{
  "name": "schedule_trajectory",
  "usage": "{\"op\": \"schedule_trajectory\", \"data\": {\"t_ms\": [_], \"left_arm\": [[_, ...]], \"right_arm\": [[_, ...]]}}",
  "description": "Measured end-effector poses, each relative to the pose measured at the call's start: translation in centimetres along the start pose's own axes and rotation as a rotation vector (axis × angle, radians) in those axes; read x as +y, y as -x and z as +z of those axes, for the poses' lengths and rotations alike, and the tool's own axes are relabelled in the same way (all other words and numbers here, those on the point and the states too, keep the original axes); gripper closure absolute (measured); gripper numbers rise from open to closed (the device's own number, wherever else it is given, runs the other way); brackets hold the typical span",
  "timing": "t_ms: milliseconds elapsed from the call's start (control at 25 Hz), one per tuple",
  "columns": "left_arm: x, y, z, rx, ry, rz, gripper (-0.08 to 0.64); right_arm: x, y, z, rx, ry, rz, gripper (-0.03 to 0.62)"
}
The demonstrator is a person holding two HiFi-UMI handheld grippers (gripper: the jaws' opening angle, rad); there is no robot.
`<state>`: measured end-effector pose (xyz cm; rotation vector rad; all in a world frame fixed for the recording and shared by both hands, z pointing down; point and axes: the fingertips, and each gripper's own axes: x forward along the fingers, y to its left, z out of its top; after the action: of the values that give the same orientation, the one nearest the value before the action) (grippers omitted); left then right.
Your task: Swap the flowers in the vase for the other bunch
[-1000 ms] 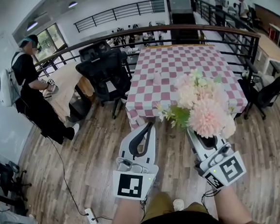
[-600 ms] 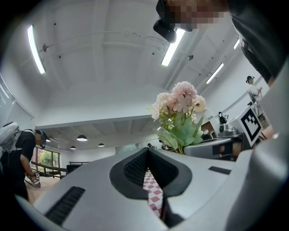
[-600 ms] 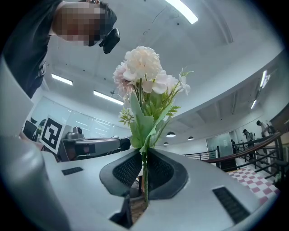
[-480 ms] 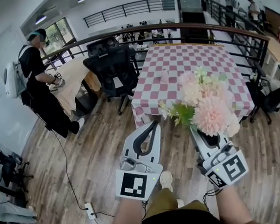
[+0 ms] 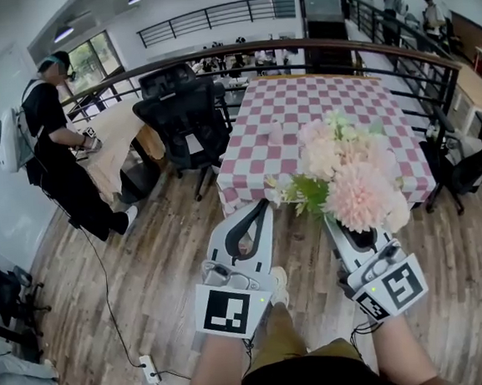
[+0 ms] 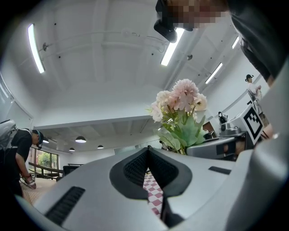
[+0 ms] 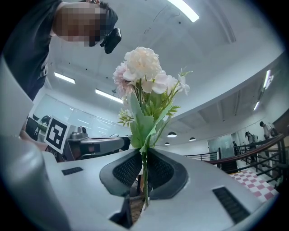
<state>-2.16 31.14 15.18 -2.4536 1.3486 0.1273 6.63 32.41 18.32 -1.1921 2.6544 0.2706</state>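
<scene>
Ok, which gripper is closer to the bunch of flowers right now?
Right. The right gripper is shut on the stems of the bunch of flowers, blooms just above its jaws. The left gripper, shut and empty, sits to the left of it, apart.

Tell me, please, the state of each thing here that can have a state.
Left gripper: jaws together, nothing between them.
Right gripper: jaws shut on the flower bunch.
Flower bunch: held by its stems, in the air, not in any vase.
Table: covered with a checked cloth.
</scene>
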Motion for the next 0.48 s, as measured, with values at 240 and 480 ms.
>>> {"op": "schedule_trajectory", "data": {"t_ms": [240, 480], "left_arm": [[-0.5, -3.1, -0.6, -0.009, -0.021, -0.041, 0.552], [1.1, -4.3, -0.7, -0.033, -0.003, -0.059, 0.552]], "right_arm": [[-2.7, -0.7, -0.4, -0.023, 0.004, -0.02, 0.535], [-2.9, -2.0, -0.4, -0.009, 0.022, -0.04, 0.537]]}}
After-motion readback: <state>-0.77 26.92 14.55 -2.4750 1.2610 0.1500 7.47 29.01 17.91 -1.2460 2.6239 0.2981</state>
